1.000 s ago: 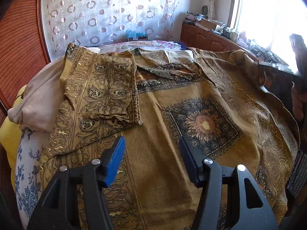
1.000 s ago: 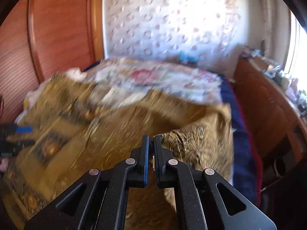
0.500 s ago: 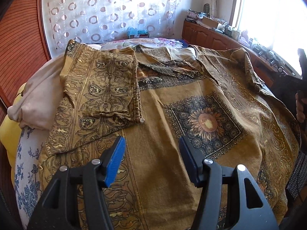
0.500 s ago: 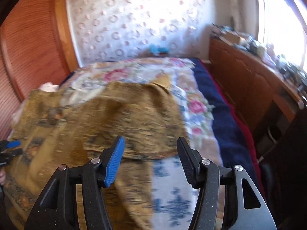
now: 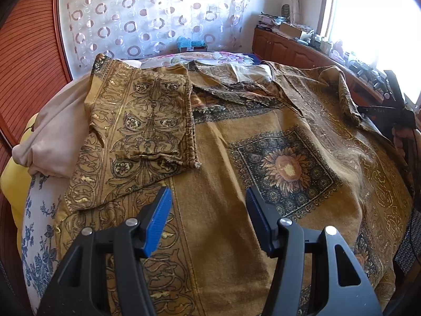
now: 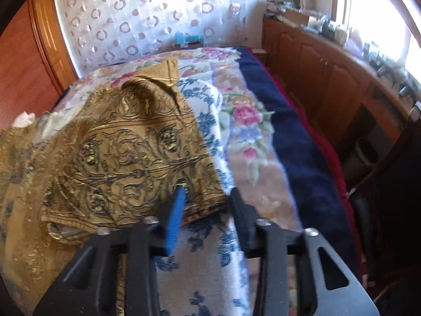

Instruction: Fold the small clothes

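Bed: the bed [image 6: 286, 142] carried everything; only the right wrist view showed its navy edge and the flowered cover along the garment's far side, while the left wrist view showed blue-flowered sheeting [image 5: 39, 237] at the near left corner.
Garment: a mustard-gold printed garment [image 5: 226, 184] lay spread across the bed, covering most of it in the left wrist view, with a dark square sunflower panel [image 5: 286, 168] right of centre.
Left fold: a side flap [image 5: 142, 121] lay turned inward over the garment's left part, seen only in the left wrist view.
Right fold: a scroll-patterned flap [image 6: 136, 152] lay doubled over the garment's right part, its hem close in front of the right tongs; the left wrist view showed this side only as a raised ridge near the right edge.
Pillows: a beige pillow [image 5: 52, 137] and a yellow one [image 5: 10, 184] lay beside the left fold.
Cabinet: a wooden cabinet [image 6: 329, 79] stood under the window, cluttered on top.
Left tongs: the left tongs [image 5: 208, 218] hovered above the garment's near edge, jaws wide apart, gripping nothing.
Right tongs: the right tongs [image 6: 208, 205] were apart and unloaded, over the flap's hem and the sheet; this view was slightly blurred.
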A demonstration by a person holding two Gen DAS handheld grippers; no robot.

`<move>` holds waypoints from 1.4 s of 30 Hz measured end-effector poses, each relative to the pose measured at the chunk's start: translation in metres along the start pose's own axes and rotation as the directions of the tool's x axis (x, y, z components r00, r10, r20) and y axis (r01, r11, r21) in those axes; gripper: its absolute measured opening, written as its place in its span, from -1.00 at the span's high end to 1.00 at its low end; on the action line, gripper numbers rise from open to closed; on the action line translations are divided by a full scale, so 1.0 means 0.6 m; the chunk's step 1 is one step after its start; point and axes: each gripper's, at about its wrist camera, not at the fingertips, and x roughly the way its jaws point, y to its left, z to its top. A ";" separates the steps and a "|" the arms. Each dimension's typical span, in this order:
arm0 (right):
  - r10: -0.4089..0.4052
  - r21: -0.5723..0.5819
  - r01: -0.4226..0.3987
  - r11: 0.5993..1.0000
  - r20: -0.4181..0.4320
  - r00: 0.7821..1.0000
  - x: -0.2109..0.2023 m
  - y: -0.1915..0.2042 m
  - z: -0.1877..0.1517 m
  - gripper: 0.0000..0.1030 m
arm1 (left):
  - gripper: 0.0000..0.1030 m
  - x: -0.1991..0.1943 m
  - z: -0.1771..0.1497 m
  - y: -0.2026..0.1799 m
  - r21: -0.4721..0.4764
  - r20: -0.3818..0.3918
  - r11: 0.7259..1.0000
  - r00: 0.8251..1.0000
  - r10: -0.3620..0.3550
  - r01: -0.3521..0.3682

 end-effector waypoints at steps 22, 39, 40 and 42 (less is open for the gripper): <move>0.258 -0.300 -0.186 0.936 0.219 0.941 -0.145 0.238 0.126 0.93 | -0.14 0.005 0.002 -0.003 0.005 0.001 1.000 1.000 0.002 -0.002; 0.299 -0.269 -0.260 0.927 0.114 0.948 -0.071 0.316 0.160 -0.05 | -0.14 0.002 -0.002 -0.004 0.006 0.003 1.000 1.000 0.002 -0.002; 0.279 -0.271 -0.243 0.931 0.104 0.955 -0.062 0.307 0.154 -0.08 | -0.14 0.002 -0.002 -0.003 0.006 0.002 1.000 1.000 0.003 -0.003; 0.245 -0.274 -0.217 0.937 0.072 0.967 -0.038 0.287 0.134 -0.16 | -0.14 0.004 0.000 -0.005 0.004 -0.003 1.000 1.000 0.004 -0.004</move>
